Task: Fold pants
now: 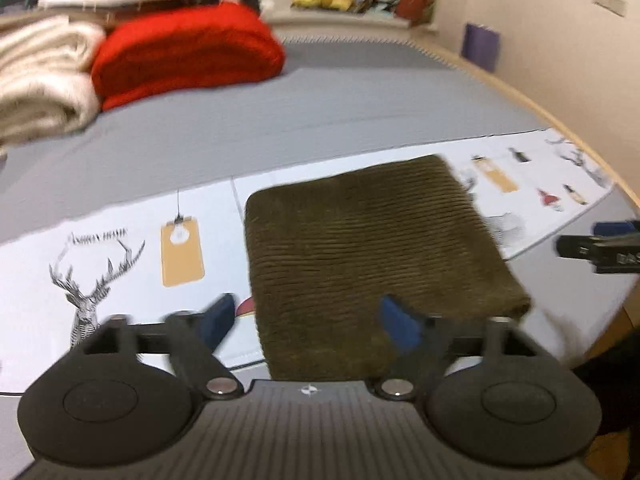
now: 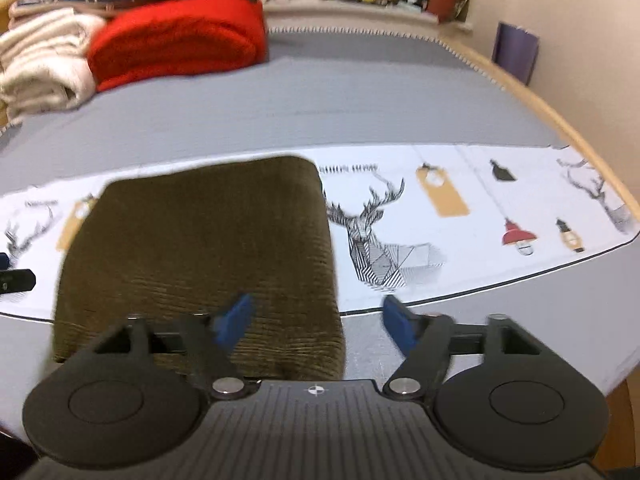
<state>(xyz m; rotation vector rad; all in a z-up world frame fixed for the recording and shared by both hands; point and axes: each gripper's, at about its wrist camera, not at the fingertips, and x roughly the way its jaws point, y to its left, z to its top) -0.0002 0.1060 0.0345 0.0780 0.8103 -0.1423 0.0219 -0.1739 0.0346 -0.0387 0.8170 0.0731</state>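
**Pants folded, both tools clear**

While both tools hang above it, the pants [image 1: 372,248] lie as a thick olive corduroy block on the deer-print cloth [image 1: 120,264] that covers the near strip of the bed [image 1: 320,100]. Starting at my left: my left hand-held gripper [image 1: 306,322] stands spread wide with nothing between its blue pads, above the bundle's near left corner. My right hand-held gripper [image 2: 316,326] is just as wide and empty, over the near right corner, and its tip shows at the far right of the left view.

I judge the corduroy soft and fairly heavy, with a ribbed nap that should grip well; layers may slide apart if I pinch only the top one. Best hold: the near corners, through the full stack.

Left of the cloth, a folded cream blanket [image 1: 40,76] and red blanket [image 1: 184,48] crowd the far side. Centre is open grey bedding. Rightward the bed's wooden edge [image 2: 560,120] curves close to the wall.
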